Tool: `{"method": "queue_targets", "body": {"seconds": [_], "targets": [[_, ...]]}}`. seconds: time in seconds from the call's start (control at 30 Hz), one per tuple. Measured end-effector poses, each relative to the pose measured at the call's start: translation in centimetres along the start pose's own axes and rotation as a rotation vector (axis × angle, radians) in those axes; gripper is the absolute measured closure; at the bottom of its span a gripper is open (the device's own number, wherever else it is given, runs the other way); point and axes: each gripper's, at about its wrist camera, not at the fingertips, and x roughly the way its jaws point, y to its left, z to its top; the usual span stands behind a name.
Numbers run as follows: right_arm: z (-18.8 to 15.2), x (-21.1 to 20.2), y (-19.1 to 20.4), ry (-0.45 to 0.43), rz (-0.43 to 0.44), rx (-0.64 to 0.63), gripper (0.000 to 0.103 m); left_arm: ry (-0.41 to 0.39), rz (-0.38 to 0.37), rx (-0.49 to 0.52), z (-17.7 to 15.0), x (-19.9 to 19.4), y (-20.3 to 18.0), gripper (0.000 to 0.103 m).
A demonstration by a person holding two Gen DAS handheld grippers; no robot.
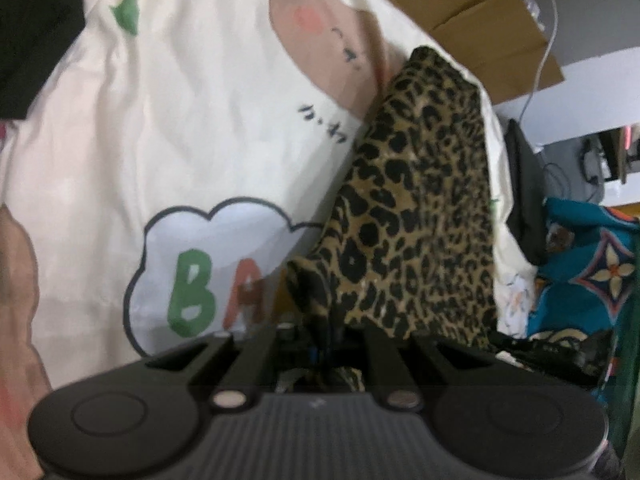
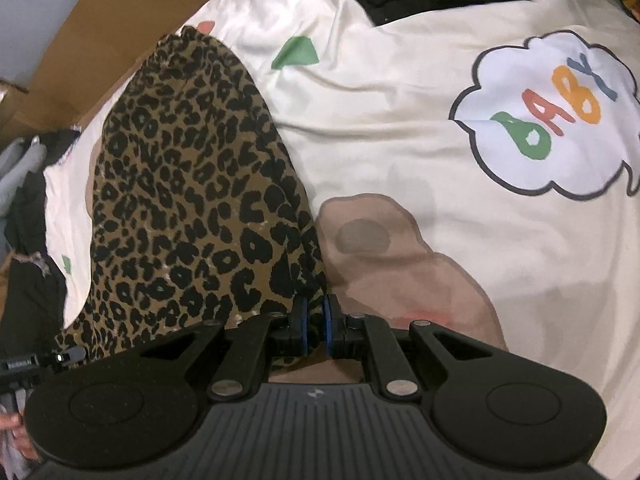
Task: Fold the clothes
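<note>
A leopard garment (image 2: 192,200) is held over the sheet (image 2: 400,140), both grippers (image 1: 320,340) (image 2: 315,320) clenched on its edge; corners should be kept level.

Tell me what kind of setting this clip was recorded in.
Probably a bedroom at home, cluttered. The leopard-print garment lies on a cream cartoon bedsheet printed "BABY", with cardboard boxes and piled clothes beside the bed.
</note>
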Motion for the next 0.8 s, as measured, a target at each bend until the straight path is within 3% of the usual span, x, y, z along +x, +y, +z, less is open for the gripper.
{"method": "queue_targets", "body": {"seconds": [0.13,0.17,0.33,0.57,0.63,0.73,0.77,0.8], "targets": [[-0.3,1.2,-0.1,0.014,-0.022,-0.060,0.088,0.011,0.017,-0.004,0.0,0.8,0.6,0.099],[-0.4,1.3,-0.3,0.016,-0.021,-0.066,0.080,0.015,0.020,-0.009,0.0,1.0,0.7,0.099],[-0.4,1.5,-0.8,0.023,-0.003,-0.075,0.075,0.019,0.038,0.009,0.0,1.1,0.5,0.098],[0.0,2.3,0.5,0.036,0.001,-0.127,0.052,0.028,0.059,0.010,0.2,1.7,0.5,0.098],[-0.1,2.5,1.0,0.036,-0.012,-0.147,0.049,0.034,0.071,0.014,0.3,1.7,0.3,0.098],[-0.2,2.5,1.4,0.043,-0.035,-0.160,0.065,0.042,0.091,0.019,0.4,1.8,-0.1,0.098],[0.0,2.4,1.2,0.050,-0.039,-0.147,0.084,0.044,0.097,0.021,0.4,1.8,-0.2,0.098],[0.3,2.3,0.8,0.058,-0.031,-0.124,0.096,0.047,0.103,0.023,0.5,1.9,-0.3,0.098]]}}
